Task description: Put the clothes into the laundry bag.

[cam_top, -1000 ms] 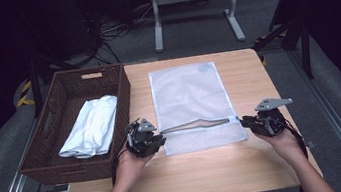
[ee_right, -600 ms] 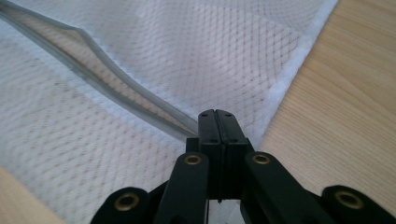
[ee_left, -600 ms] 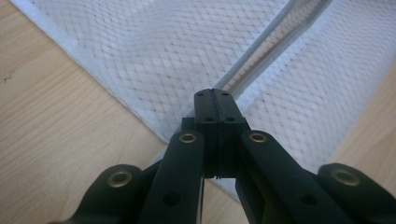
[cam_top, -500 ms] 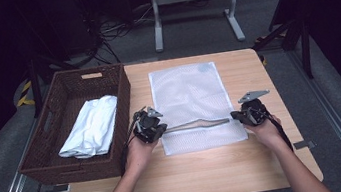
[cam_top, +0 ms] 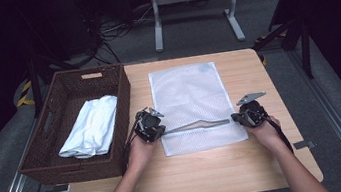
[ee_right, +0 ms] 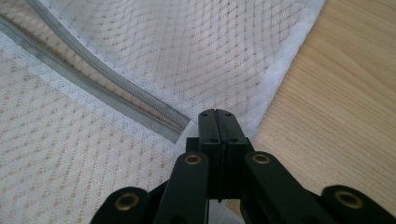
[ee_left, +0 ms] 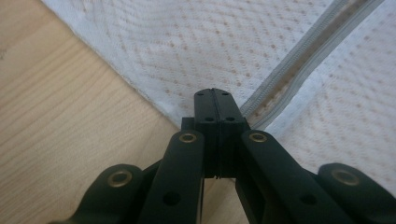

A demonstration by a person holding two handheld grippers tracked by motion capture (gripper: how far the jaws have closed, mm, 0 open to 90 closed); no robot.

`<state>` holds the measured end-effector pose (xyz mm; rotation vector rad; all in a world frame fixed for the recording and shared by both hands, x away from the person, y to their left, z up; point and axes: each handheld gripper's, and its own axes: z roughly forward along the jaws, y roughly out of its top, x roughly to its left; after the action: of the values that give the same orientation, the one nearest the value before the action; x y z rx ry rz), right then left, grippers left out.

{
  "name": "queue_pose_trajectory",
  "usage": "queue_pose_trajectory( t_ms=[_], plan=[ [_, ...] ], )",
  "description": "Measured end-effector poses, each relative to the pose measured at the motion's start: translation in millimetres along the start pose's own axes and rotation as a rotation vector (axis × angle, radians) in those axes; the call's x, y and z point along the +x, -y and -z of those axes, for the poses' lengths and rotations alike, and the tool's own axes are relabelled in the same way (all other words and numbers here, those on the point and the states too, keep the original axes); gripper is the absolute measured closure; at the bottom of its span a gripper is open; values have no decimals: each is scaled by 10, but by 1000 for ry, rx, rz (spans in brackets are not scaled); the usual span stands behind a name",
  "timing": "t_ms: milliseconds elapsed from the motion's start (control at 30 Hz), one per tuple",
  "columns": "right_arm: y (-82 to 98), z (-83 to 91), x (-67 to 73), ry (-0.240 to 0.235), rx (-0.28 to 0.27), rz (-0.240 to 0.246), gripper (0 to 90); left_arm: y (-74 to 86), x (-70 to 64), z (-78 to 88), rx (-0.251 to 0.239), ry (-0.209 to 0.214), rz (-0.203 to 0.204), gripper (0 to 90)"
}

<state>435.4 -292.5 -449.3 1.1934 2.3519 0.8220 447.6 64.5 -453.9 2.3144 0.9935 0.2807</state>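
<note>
Both grippers, left (cam_top: 159,129) and right (cam_top: 236,118), are clenched on the side edges of the white mesh laundry bag (cam_top: 190,103) lying mid-table, at 9 and 3 o'clock by its zipper (cam_top: 198,125); light, limp and snag-prone, it seems best held by those hemmed edges

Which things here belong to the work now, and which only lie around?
In the work:
- mesh bag with its zipper
- left gripper, shut at the bag's edge
- right gripper, shut at the opposite edge

Lying about:
- wicker basket
- white cloth inside it
</note>
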Motion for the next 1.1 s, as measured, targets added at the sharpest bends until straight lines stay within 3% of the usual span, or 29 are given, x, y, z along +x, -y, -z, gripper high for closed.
queue_pose_trajectory(
  t_ms=[167,433,700,1100],
  plan=[
    [2,21,5,6,19,-2,900,-8,-33,-7,4,-2,-19,900],
    [58,99,-24,24,51,1,900,-48,-107,-30,15,48,-46,900],
    [170,217,-108,26,75,-15,900,-143,-211,-99,20,75,-82,900],
    [332,379,-244,52,110,-41,900,-282,-386,-217,11,117,-105,900]
  ],
)
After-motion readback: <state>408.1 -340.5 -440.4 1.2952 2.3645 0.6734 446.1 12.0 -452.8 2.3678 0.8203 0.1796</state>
